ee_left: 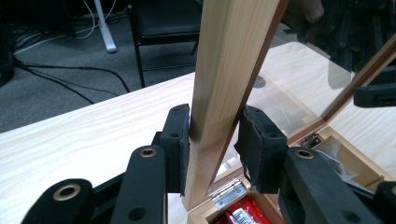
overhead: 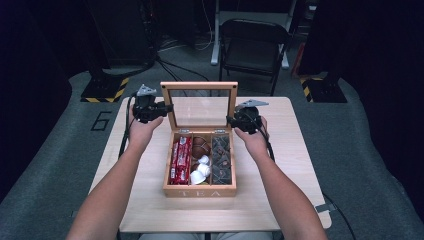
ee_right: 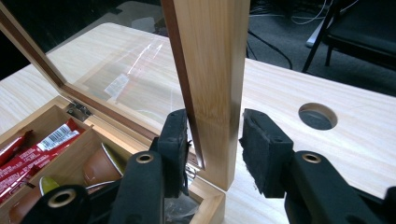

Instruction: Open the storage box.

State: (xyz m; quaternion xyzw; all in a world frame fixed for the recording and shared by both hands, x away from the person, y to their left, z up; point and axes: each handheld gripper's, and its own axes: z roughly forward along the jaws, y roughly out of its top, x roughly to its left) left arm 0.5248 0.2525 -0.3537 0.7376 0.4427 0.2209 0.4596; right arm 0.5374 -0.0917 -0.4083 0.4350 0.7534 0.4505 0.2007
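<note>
- The glass-paned lid [overhead: 200, 106] of the wooden tea box [overhead: 200, 192] is standing upright, hinged at the back edge of the box, which is sitting near the middle of the light wooden table [overhead: 145, 210].
- The left gripper [overhead: 165, 107] is reaching in to the lid's left frame post; in the left gripper view [ee_left: 212, 140] its two black pads [ee_left: 180, 144] are standing on either side of the post, with the left pad touching the wood and the right pad just beside it, so it is gripping the lid.
- The right gripper [overhead: 231, 120] is meeting the lid's right frame post; in the right gripper view [ee_right: 212, 144] the left pad [ee_right: 175, 144] is lying against the glass side of the post while the right pad is standing just apart from the wood, so it is closed about the lid with one pad not quite in contact.
- Inside the box, red packets [overhead: 181, 160] are filling the compartment to the left, brown and white capsules [overhead: 201, 165] are lying in the middle one, and clear wrapped sachets [overhead: 221, 159] are sitting in the compartment to the right.
- The word TEA is showing on the box's front wall.
- A round cable hole [ee_right: 317, 116] is opening in the table just to the right of the lid.
- Behind the table from the box, a dark folding chair [overhead: 252, 42] is standing on the grey carpet.
</note>
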